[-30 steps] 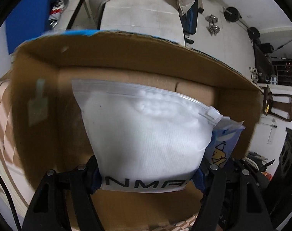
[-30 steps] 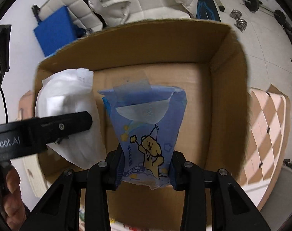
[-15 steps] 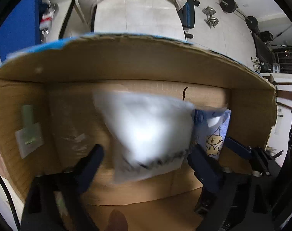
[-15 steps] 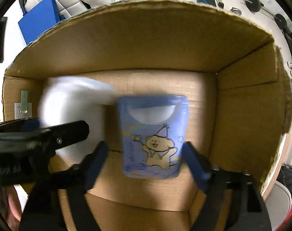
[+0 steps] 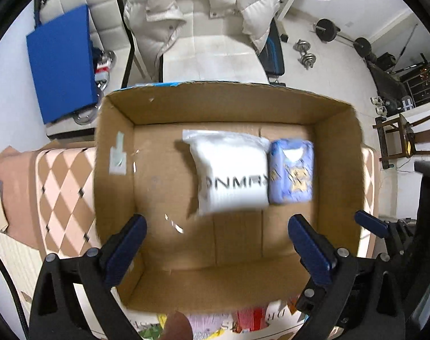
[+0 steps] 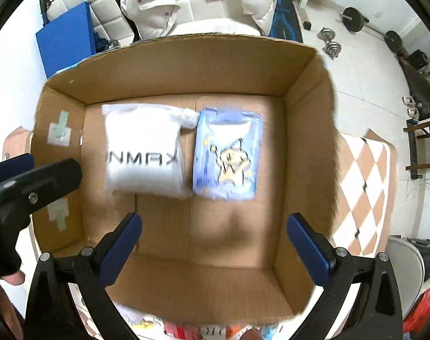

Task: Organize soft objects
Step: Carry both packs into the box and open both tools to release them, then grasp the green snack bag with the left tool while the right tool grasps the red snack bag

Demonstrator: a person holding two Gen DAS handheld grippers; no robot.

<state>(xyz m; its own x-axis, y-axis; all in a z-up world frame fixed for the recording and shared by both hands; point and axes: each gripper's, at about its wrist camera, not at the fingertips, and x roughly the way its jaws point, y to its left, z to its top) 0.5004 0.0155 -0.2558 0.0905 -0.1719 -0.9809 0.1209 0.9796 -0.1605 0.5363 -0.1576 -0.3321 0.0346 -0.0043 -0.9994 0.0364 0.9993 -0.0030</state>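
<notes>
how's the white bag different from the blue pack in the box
The white bag is plain with black lettering; the blue pack carries a yellow cartoon animal. The white bag looks wider and puffier, the blue pack narrower and flatter. Both lie side by side, edges touching, on the floor of the cardboard box, released.

place: home room/gym | evidence: dumbbells (image 5: 305, 53); barbell plates (image 5: 326, 29); wooden chair (image 5: 404, 138)

Left claw (image 5: 217, 226) and right claw (image 6: 215, 223), both wide apart.
</notes>
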